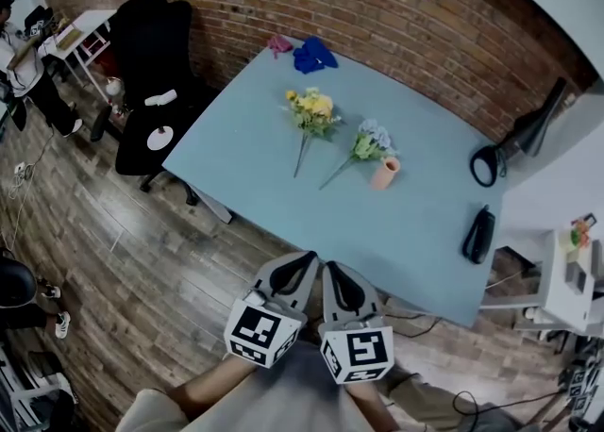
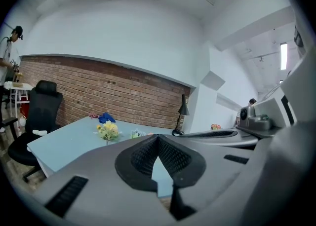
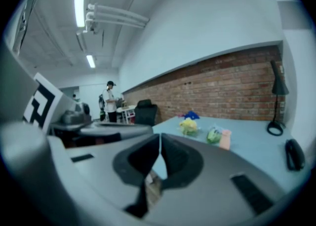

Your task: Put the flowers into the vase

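Status: approach step, nothing picked up yet.

- Left hand-held gripper [image 1: 300, 265]: clenched, jaws pressed together, nothing between them.
- Right hand-held gripper [image 1: 335, 274]: also clenched and empty. The 2 sit side by side, short of the near edge of the counter [image 1: 264, 194] and above the wooden floor.
- Flowers: 2 bunches lie flat mid-counter. The yellow bunch [image 1: 313, 108] is to the left and the blue bunch [image 1: 370, 141] to its right, with both stems trailing toward the near-left edge.
- Vase [image 1: 385, 173]: small and pinkish. It appears upright, just beside the head of the blue bunch; we cannot tell whether they touch. No flowers are in it.

Judgement: the task is at its very start, with 0 of 2 bunches placed.

Next move, as we read it: bring 1 gripper over the counter, release its jaws and close on a stem low down, away from the bloom. The vase looks light and narrow, so we expect it may tip. The other gripper will likely need to steady it while the stem is fed in end first.
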The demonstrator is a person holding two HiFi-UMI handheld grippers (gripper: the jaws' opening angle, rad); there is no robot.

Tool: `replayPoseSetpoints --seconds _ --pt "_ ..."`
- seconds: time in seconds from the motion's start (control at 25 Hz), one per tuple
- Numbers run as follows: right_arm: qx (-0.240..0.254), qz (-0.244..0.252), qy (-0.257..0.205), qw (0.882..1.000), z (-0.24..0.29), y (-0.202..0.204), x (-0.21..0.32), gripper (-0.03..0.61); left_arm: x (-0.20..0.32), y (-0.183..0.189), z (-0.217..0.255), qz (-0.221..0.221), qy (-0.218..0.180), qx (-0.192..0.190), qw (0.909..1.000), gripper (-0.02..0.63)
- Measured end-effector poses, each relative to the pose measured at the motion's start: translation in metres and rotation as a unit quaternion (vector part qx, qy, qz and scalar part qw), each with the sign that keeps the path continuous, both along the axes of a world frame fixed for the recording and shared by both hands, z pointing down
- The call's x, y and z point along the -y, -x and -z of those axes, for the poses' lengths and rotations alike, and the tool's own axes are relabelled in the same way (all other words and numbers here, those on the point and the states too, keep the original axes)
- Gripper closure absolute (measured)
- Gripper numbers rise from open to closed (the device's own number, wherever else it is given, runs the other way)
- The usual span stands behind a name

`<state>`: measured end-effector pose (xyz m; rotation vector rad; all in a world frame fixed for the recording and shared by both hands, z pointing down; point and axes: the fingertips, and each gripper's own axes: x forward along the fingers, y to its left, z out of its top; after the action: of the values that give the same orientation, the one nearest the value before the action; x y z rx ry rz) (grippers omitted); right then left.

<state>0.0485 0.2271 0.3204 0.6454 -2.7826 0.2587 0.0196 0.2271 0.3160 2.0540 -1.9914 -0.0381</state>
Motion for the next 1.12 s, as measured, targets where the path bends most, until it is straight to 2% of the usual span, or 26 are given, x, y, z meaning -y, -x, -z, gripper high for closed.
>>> replayPoseSetpoints --seconds 0.36,0.96,1.12 --pt "-0.01 -0.02 -0.003 1.0 -0.002 0.058 0.007 0.555 0.004 0.056 0.002 -0.027 -0.004 0.001 0.9996 0.597" --pt "-0.015 -0.069 -0.007 0.997 -0.001 0.072 0.034 0.555 0.025 0.085 -0.008 -0.039 0.001 -0.031 0.9988 0.597" --pt "-0.017 -0.058 -0.011 0.998 -0.002 0.088 0.039 0.555 0.039 0.093 -0.011 -0.039 0.004 -0.034 0.9986 0.597"
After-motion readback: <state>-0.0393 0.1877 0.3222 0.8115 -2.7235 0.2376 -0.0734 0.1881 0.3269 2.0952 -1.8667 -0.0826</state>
